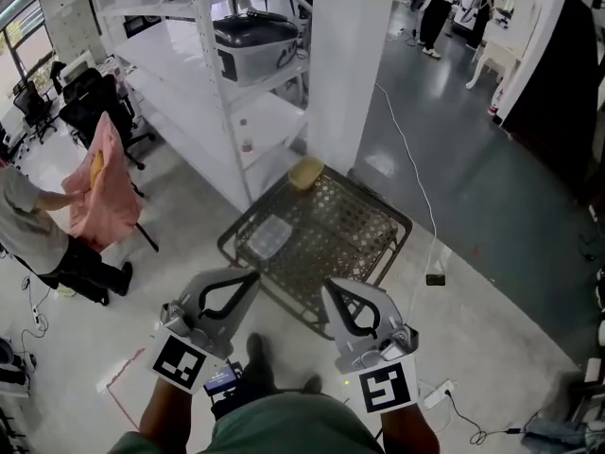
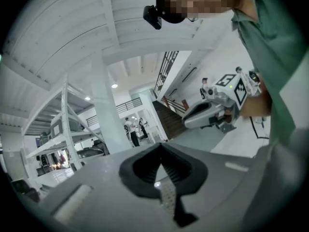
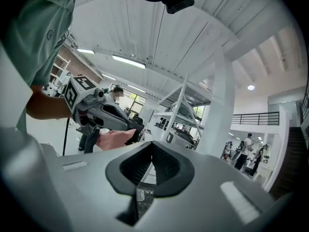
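Both grippers are held low in front of me, above a pale floor. My left gripper (image 1: 251, 279) is shut with nothing in it, its tip near the front left edge of a dark wire mesh rack (image 1: 371, 218) lying flat on the floor. My right gripper (image 1: 329, 286) is also shut and empty, over the rack's near edge. A clear plastic box (image 1: 268, 236) and a tan basket-like thing (image 1: 305, 172) rest on the rack. In the left gripper view the jaws (image 2: 161, 145) meet at the tip and the right gripper (image 2: 212, 112) shows beyond. The right gripper view shows its jaws (image 3: 152, 143) closed and the left gripper (image 3: 104, 112).
White shelving (image 1: 203, 74) with a grey bin (image 1: 253, 41) stands behind the rack, beside a white pillar (image 1: 350, 55). A person at left holds a pink cloth (image 1: 99, 187). A white cable (image 1: 416, 178) runs over the dark floor; a power strip (image 1: 437, 393) lies at lower right.
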Demonstrator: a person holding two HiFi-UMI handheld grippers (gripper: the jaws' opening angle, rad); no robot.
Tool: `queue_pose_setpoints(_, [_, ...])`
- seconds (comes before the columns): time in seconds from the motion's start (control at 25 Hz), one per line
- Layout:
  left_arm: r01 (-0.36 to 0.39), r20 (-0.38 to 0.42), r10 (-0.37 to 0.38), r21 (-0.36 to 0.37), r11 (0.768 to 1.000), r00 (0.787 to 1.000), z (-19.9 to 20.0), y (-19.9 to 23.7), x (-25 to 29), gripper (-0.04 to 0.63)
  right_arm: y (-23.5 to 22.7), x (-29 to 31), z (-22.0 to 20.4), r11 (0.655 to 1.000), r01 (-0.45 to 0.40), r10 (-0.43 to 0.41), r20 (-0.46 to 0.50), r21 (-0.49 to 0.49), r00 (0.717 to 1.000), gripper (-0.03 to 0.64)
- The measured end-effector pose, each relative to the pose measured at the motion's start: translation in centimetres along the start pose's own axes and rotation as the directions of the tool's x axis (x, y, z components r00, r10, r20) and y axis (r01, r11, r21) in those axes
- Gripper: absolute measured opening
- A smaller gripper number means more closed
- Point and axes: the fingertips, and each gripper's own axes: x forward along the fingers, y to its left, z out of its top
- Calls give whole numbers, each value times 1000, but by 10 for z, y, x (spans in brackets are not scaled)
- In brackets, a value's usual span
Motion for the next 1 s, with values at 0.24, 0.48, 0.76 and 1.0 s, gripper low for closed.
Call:
queue_pose_setpoints(0.24, [80,79,-80,0,997,994,-16,53,29,2,-25,46,2,995,95,-95,-50,-7,994,8])
queue_pose_setpoints(0.48, [132,127,-131,4,991,983,-45,122,41,2,-29,110,9,988,152,-151,-93,4,984,8])
queue_pose_setpoints(0.76, [213,171,-209,-6,977,963,-77,173,59,2,-42,169,9,975,222,-221,-151,-5,964,8])
queue_pose_setpoints(1.0, [249,197,-241,-15,969,950,-97,197,72,2,-48,200,3,968,250,-247,-179,-5,952,8])
